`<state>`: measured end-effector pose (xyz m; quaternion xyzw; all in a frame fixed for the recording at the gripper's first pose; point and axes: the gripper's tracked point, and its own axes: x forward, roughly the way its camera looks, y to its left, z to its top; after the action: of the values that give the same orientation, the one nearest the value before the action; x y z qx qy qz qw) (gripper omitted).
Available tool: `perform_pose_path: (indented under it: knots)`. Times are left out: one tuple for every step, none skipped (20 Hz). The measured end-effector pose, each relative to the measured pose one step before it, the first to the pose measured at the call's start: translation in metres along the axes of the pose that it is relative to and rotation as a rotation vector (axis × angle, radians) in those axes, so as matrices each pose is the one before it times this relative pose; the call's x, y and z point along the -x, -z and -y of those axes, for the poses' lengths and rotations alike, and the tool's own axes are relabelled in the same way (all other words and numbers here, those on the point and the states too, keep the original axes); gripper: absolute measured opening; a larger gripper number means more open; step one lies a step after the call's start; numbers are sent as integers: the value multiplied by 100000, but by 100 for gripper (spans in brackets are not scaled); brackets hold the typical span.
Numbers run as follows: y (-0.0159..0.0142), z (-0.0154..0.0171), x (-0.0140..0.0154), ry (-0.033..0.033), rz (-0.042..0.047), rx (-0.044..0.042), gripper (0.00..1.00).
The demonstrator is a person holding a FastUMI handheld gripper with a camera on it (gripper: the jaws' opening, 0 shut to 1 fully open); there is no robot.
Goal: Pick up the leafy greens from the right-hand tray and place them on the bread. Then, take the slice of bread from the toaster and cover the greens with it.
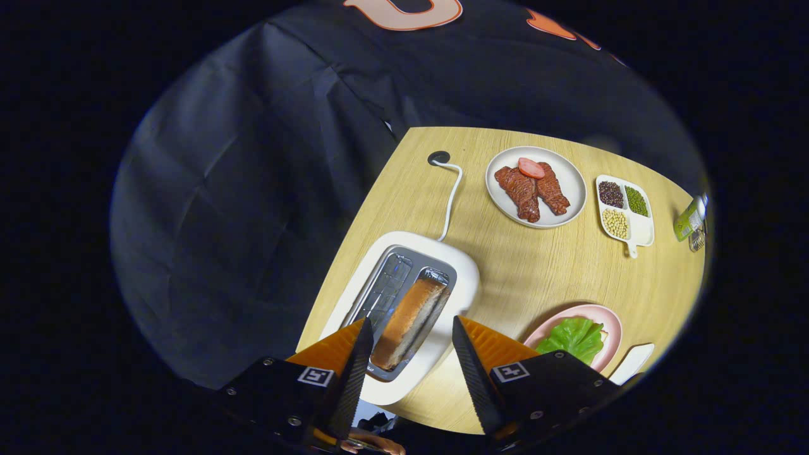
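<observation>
Already the leafy greens [574, 337] are seen lying on the pink plate [610, 321], with a pale edge of bread just showing beneath them, so the first half of the task is judged done. The step in hand is taken to be the fetching of the slice of bread [407, 321] from the toaster [460, 273].

The hand-held gripper [409, 338] is held above the toaster with its fingers spread apart and nothing grasped between them. The slice is seen standing on edge in the nearer slot, framed between the two fingers; whether the tips have yet reached its level cannot be told.

For this step to be done well, the fingers should be lowered so that one passes down each broad face of the slice, and the slot walls should be kept clear. The grip should be closed on the upper part of the slice, gently, since bread is judged to be soft and easily crushed. The lift should be made straight up along the slot, so that the slice is not dragged against the metal guides.

Farther off on the worktop [537, 272], a plate of meat [536, 186] and a divided dish of beans [624, 210] should be left undisturbed.
</observation>
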<state>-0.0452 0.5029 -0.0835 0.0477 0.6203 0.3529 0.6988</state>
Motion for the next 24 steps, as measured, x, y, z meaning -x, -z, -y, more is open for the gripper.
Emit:
perform_pose_path:
  knots:
    - [289, -140, -354, 377, -1167, -697, 74]
    - [50, 184, -67, 1424, -760, -463, 70]
    - [-539, -118, -346, -595, 1609, -361, 67]
    - [256, -224, 137, 120, -539, -199, 57]
    - [122, 321, -113, 1866, -431, 208, 44]
    - [-144, 175, 55, 769, 537, 352, 32]
    - [202, -399, 19, -717, 276, 27, 27]
    - [-13, -199, 133, -736, 465, 967, 18]
    - [104, -182, 271, -460, 508, 1057, 16]
    - [-26, -100, 181, -575, 533, 958, 14]
    - [121, -229, 324, -687, 604, 303, 13]
    - [-47, -229, 403, -1201, 1015, 617, 13]
    - [-47, -123, 337, -1406, 538, 269, 13]
    - [-87, -5, 505, -243, 1134, -268, 13]
    - [-65, 53, 446, -961, 423, -190, 13]
    - [-3, -64, 462, -1345, 1190, -1024, 13]
    - [-241, 74, 626, -1138, 1771, -557, 13]
    - [-67, 146, 535, -1073, 1891, -568, 13]
    - [-126, 257, 554, -737, 1663, -527, 13]
    - [83, 31, 672, -1281, 1357, -1136, 13]
    - [-67, 168, 622, -1129, 1381, -978, 13]
    - [-100, 235, 487, -1016, 1763, -1144, 13]
    - [-178, 120, 682, -950, 1729, -444, 13]
    - [-113, 55, 540, -1616, 1660, -346, 13]
